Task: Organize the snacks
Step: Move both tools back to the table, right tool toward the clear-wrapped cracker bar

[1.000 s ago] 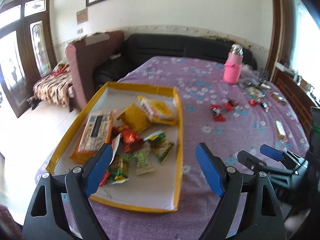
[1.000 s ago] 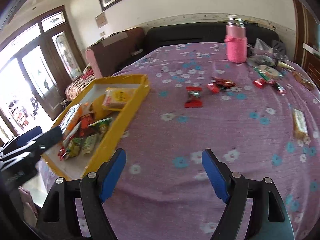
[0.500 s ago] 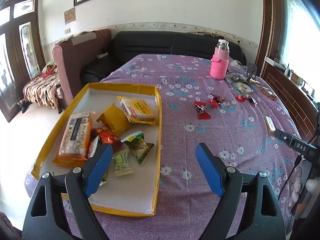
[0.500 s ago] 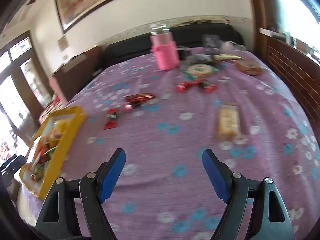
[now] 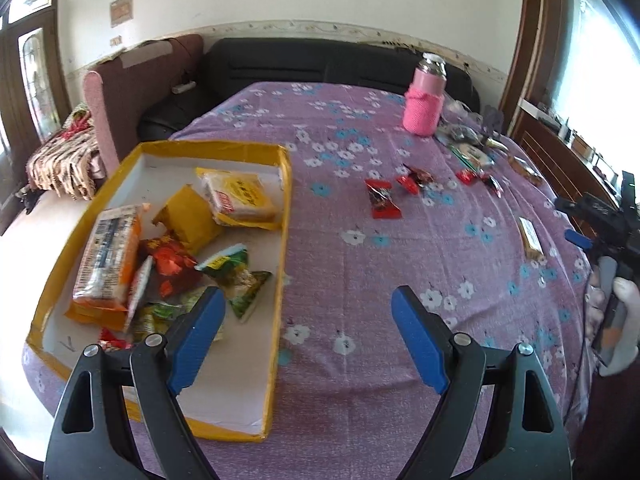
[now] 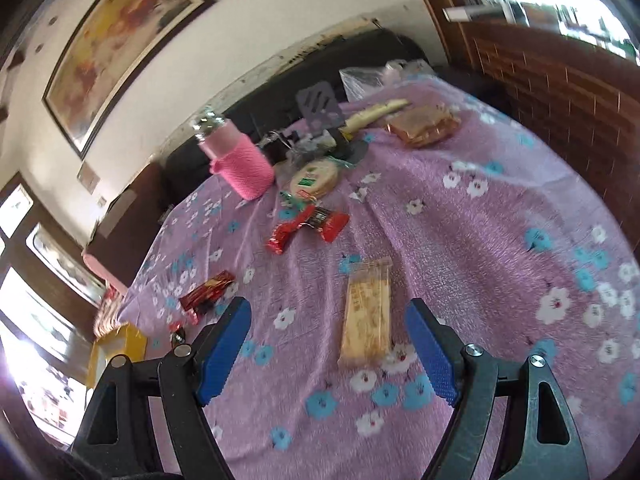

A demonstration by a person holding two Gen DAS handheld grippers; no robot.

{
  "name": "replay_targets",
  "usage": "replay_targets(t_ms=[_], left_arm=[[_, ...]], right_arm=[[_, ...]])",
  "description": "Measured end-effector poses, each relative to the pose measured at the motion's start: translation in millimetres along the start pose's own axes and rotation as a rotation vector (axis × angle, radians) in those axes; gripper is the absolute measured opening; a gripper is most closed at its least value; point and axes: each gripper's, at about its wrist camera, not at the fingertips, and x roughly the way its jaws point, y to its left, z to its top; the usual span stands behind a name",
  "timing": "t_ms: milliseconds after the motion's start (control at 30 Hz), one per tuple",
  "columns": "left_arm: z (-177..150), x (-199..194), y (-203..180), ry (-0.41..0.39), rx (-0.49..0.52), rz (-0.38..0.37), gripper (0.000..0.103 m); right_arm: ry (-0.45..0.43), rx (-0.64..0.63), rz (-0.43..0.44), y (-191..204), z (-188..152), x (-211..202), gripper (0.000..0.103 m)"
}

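A yellow-rimmed tray (image 5: 282, 240) on the purple flowered tablecloth (image 5: 400, 280) holds several snack packets. My left gripper (image 5: 308, 340) is open and empty above the tray's near right corner. My right gripper (image 6: 326, 344) is open and empty; a clear-wrapped biscuit bar (image 6: 366, 312) lies just ahead between its blue fingers, and it also shows in the left wrist view (image 5: 530, 238). Red candies (image 6: 306, 226) and a dark red candy (image 6: 206, 292) lie farther off; red candies also show in the left wrist view (image 5: 382, 200). The right gripper shows at that view's right edge (image 5: 592, 232).
A pink-sleeved bottle (image 6: 236, 160) stands at the table's far side beside a round green-labelled packet (image 6: 314, 178), a brown packet (image 6: 424, 124) and a dark spatula (image 6: 320, 106). A black sofa (image 5: 320, 64) and a maroon chair (image 5: 132, 92) stand beyond the table. A wooden panel (image 6: 560, 92) runs along the right.
My right gripper has swung right and closed in on the biscuit bar, which now lies between its fingers. My left gripper's view has shifted slightly right. Both stay open.
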Motion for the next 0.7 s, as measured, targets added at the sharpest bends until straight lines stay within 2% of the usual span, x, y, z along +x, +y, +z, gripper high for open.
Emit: replay_targets(t_ms=[200,333,433,533,567,600,700], left_arm=[[9.8,13.9,-17.4,0.023,0.060,-0.013,0.086],[22.4,30.0,-33.3,0.064,0.079,-0.078,0.086],[37.4,43.6,-47.3,0.091,0.103,-0.111,0.086],[53.3,64.2,-65.6,0.105,0.173,-0.089,0.086],[57.7,72.7,-70.6,0.114,0.196,-0.081,0.086],[60.7,79.6,-73.1,0.121,0.209,-0.078,0.086],[73.9,115.1,-79.1,0.172,0.221,-0.055,0.086]], right_arm=[[0.056,-0.031,-0.093,-2.9,-7.5,32.3,0.081],[0.126,-0.123,-0.199,9.7,-9.7,60.3,0.081],[0.157,-0.221,-0.281,26.2,-14.9,77.8,0.075],[0.149,-0.290,-0.319,38.0,-19.3,86.4,0.056],[0.141,-0.306,-0.328,40.0,-20.8,87.3,0.043],[0.133,-0.323,-0.334,41.3,-22.1,87.2,0.037],[0.121,-0.338,-0.314,42.0,-26.4,83.8,0.035]])
